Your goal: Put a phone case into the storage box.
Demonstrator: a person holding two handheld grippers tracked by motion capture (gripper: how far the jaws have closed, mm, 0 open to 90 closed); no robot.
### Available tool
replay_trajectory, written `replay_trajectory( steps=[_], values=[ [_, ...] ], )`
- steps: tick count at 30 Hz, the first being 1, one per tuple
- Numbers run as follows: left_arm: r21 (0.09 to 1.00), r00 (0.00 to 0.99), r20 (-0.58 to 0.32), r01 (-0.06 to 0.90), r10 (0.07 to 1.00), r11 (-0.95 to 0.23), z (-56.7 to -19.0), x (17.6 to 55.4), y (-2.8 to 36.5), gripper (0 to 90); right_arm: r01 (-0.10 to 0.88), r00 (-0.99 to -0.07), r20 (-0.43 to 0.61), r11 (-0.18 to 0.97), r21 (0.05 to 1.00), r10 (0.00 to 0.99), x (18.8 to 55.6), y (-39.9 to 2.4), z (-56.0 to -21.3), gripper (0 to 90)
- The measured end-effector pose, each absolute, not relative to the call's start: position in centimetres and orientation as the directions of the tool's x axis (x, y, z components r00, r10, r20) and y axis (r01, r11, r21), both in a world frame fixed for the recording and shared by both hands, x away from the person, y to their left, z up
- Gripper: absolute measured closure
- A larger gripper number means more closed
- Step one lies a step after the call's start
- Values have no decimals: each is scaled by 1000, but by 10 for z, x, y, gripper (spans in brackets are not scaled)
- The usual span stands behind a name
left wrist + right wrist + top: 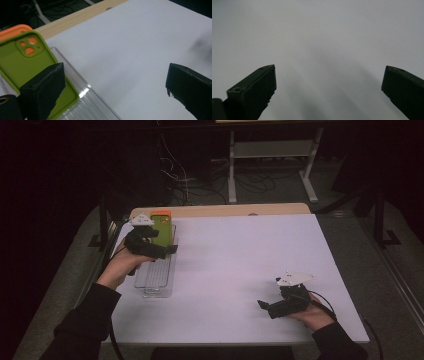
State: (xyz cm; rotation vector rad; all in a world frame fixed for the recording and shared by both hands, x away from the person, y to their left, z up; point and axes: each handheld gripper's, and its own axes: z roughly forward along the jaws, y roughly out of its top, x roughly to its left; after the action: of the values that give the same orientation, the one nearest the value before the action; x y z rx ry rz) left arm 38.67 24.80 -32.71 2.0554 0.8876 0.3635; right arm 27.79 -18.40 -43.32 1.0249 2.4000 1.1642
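I see a lime-green phone case (18,65) with an orange case (13,31) behind it, orange showing through the green one's camera holes. The tray (156,282) holding them is clear, ribbed plastic. The table (240,270) top reads white, its far edge pale wood. Both grippers, left (113,82) and right (328,86), have black jaws; the plates on top look white.

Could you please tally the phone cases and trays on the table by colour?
Green phone case: 1
Orange phone case: 1
Clear tray: 1
Total: 3
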Motion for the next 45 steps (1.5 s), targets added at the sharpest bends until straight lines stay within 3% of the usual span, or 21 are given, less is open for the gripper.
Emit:
replay_trajectory(
  steps=[26, 45],
  values=[
    [814, 773, -35, 389, 633, -431, -367, 326, 250, 22, 448, -718, 30, 428, 785, 696, 278, -189, -425, 0],
    [837, 758, -49, 387, 651, -387, -388, 298, 261, 22, 444, -718, 53, 398, 803, 694, 276, -190, -416, 0]
  ],
)
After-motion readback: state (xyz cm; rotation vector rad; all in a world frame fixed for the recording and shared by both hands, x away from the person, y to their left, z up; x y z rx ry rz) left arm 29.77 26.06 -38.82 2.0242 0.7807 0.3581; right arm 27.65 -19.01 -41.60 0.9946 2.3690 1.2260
